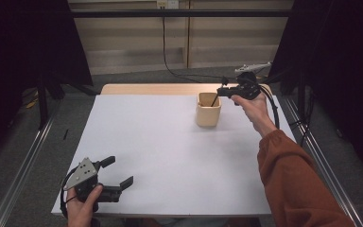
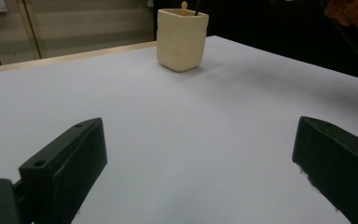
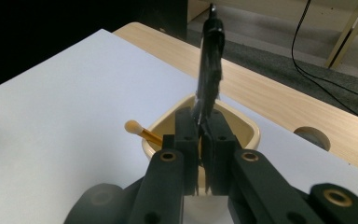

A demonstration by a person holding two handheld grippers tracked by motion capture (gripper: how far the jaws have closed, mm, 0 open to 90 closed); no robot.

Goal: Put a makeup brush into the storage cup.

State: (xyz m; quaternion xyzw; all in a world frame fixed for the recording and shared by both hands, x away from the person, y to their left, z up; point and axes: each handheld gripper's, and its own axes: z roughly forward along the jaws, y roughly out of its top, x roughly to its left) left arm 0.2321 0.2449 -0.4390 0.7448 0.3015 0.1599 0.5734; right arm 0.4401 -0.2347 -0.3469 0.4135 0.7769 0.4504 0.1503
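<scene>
Jaws of my right gripper (image 3: 204, 154) are clamped tight on a thin black brush (image 3: 209, 60), holding it upright over the cream cup (image 1: 208, 113) at the table's far side, its lower end inside the cup. My left gripper (image 1: 116, 172) rests near the front edge, spread wide and holding nothing.

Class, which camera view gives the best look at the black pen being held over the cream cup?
The right gripper view: the black pen stands large, clamped between the right tool's jaws above the cream cup. The high view shows it as a thin dark line; the left gripper view shows its tip.
</scene>
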